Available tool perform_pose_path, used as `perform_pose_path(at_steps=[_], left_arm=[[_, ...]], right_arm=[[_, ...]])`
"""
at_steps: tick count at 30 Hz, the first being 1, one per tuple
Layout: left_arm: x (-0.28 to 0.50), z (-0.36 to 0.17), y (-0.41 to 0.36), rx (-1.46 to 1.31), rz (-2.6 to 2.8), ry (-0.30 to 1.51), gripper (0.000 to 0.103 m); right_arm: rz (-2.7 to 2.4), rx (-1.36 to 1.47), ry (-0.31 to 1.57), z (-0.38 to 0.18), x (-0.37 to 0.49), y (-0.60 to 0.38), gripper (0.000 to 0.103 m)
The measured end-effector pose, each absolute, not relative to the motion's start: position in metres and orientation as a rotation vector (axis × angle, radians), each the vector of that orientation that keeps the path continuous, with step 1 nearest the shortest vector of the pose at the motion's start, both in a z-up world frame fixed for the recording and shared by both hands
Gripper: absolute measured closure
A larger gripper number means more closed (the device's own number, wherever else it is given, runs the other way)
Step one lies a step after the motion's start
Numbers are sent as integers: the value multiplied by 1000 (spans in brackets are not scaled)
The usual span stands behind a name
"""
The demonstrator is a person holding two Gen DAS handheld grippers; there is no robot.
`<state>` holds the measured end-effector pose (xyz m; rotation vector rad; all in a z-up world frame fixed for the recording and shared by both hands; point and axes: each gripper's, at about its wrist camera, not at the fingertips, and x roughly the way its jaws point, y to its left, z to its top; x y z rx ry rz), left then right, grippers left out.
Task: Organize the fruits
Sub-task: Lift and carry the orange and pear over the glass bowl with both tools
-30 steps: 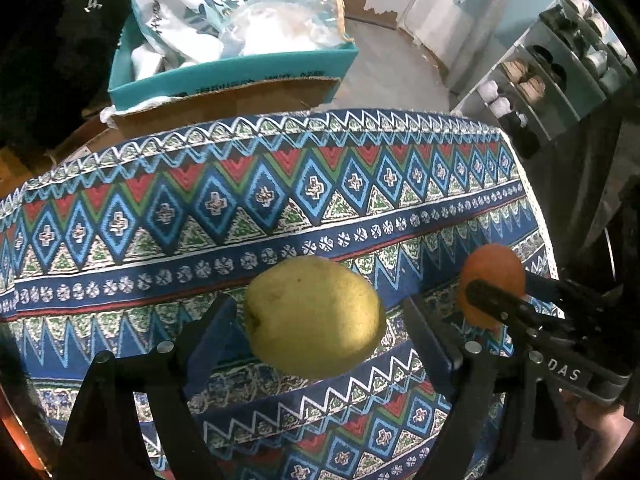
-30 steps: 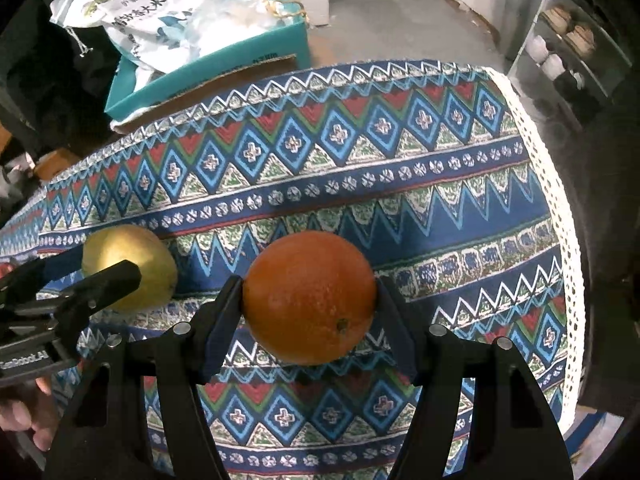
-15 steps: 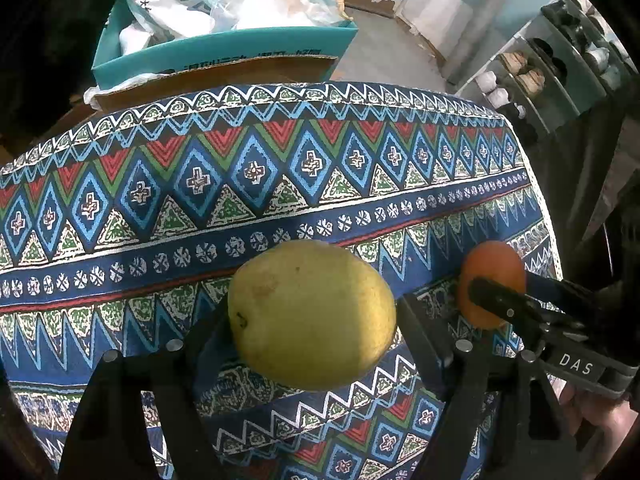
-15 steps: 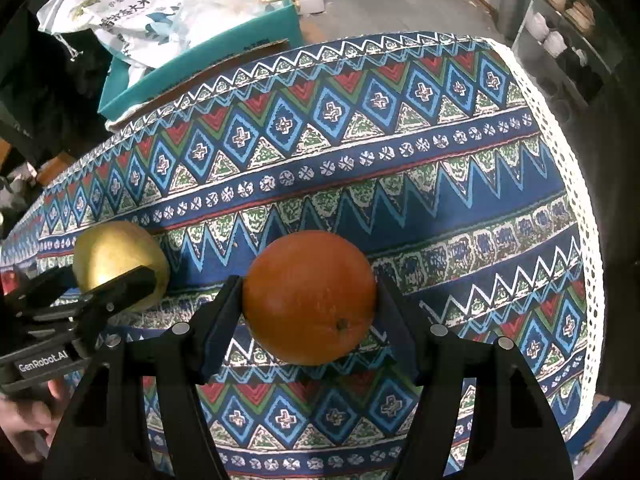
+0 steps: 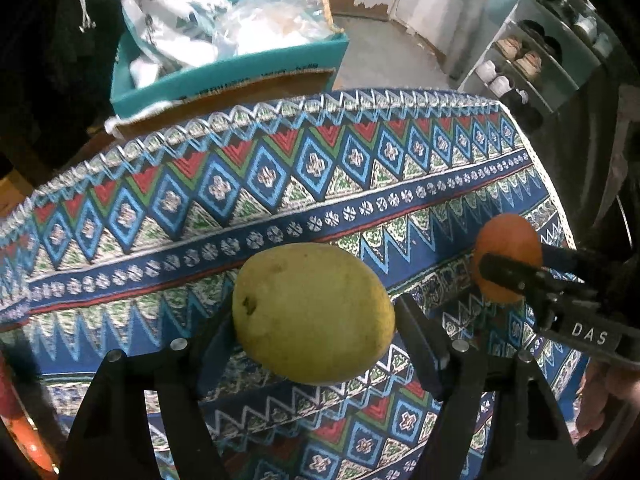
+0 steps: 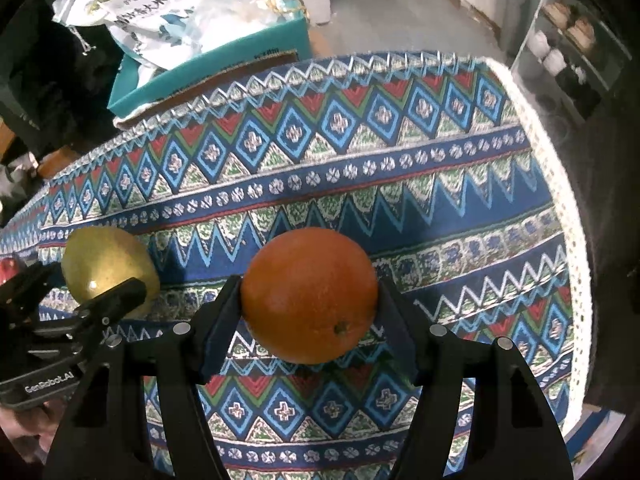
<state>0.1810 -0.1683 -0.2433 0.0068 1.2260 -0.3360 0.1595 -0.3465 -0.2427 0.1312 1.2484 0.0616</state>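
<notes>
A yellow-green pear [image 5: 312,312] sits between the fingers of my left gripper [image 5: 314,310]; the jaws are closing and both pads touch its sides. My right gripper [image 6: 310,300] is shut on an orange [image 6: 310,294], pads pressed on either side. Both fruits hover just over the patterned tablecloth [image 5: 280,184]. In the right wrist view the pear [image 6: 106,264] shows at the left, with the left gripper [image 6: 68,284] around it. Seen from the left wrist, the orange [image 5: 506,240] is at the right behind a black finger of the right gripper [image 5: 508,276].
A teal box [image 5: 240,68] full of plastic bags stands beyond the table's far edge. A shoe rack [image 5: 532,52] is at the upper right. The cloth's white lace edge [image 6: 560,200] marks the table's right side. A small red thing [image 6: 8,268] peeks in at far left.
The left gripper's fingers have closed in from gaps on both sides of the pear to touching it, and the pear looms larger. The right gripper still holds the orange as before.
</notes>
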Motion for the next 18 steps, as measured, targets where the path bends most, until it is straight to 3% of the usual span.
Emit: perform_pose_path(at_steps=[18], left_arm=[[144,-154,-131,74,-302,1048,25]], right_arm=[[142,47,1059,-155,135,-317,36]])
